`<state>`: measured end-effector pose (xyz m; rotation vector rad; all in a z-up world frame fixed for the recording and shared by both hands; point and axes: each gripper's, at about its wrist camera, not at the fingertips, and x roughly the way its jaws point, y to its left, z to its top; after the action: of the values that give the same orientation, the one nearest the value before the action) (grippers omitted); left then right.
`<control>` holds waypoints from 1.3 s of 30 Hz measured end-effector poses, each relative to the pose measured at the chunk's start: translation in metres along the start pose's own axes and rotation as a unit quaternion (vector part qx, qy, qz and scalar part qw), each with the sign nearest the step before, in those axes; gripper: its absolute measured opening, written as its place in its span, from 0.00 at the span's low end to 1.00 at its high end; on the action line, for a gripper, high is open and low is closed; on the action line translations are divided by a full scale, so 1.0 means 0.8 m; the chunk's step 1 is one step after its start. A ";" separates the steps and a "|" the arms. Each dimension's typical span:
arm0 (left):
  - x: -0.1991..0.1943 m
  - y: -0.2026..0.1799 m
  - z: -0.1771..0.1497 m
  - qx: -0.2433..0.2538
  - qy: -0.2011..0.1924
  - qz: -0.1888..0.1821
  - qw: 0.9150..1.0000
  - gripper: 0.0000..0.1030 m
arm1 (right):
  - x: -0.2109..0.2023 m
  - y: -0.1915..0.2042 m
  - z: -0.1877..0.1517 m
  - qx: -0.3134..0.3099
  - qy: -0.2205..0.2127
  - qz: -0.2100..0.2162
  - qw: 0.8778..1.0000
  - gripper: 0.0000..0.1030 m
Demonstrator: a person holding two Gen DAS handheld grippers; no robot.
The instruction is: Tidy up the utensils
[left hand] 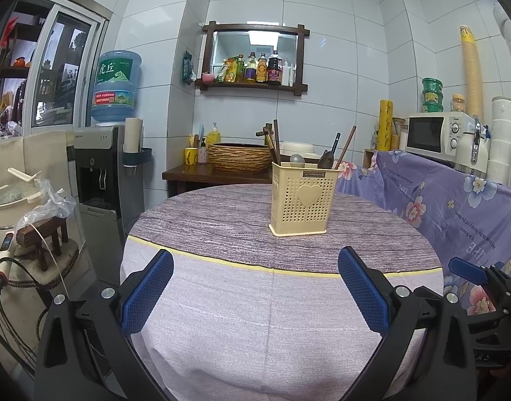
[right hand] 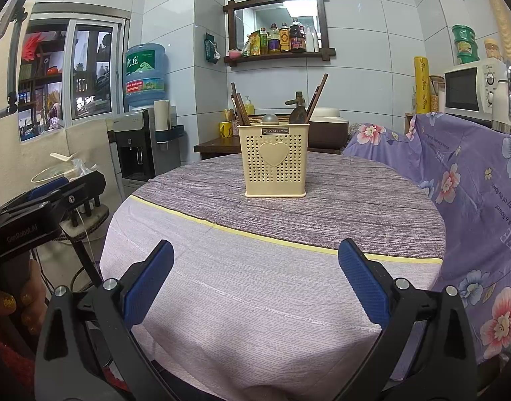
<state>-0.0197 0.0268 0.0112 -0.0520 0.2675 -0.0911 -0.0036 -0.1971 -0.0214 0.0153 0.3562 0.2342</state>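
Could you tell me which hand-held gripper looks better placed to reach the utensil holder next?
Probably the right hand-held gripper: open, with the utensil holder nearly centred ahead of it. The left hand-held gripper, also open, sees the holder off to its right.

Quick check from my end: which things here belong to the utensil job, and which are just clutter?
Job: utensil holder on the table; chopsticks and spoons standing in it; left gripper and right gripper, both open.

Clutter: microwave, water dispenser, bottle shelf, woven basket.
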 end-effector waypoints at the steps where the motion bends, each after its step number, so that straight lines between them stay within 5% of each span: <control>1: 0.000 0.000 0.000 0.001 0.000 0.001 1.000 0.95 | 0.000 0.000 0.000 0.000 0.000 0.000 1.000 0.94; 39: 0.002 0.001 0.000 -0.006 0.005 -0.003 1.000 0.95 | -0.002 0.003 -0.003 -0.003 0.005 0.004 1.000 0.94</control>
<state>-0.0184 0.0272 0.0108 -0.0651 0.2775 -0.0950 -0.0063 -0.1954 -0.0231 0.0102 0.3648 0.2435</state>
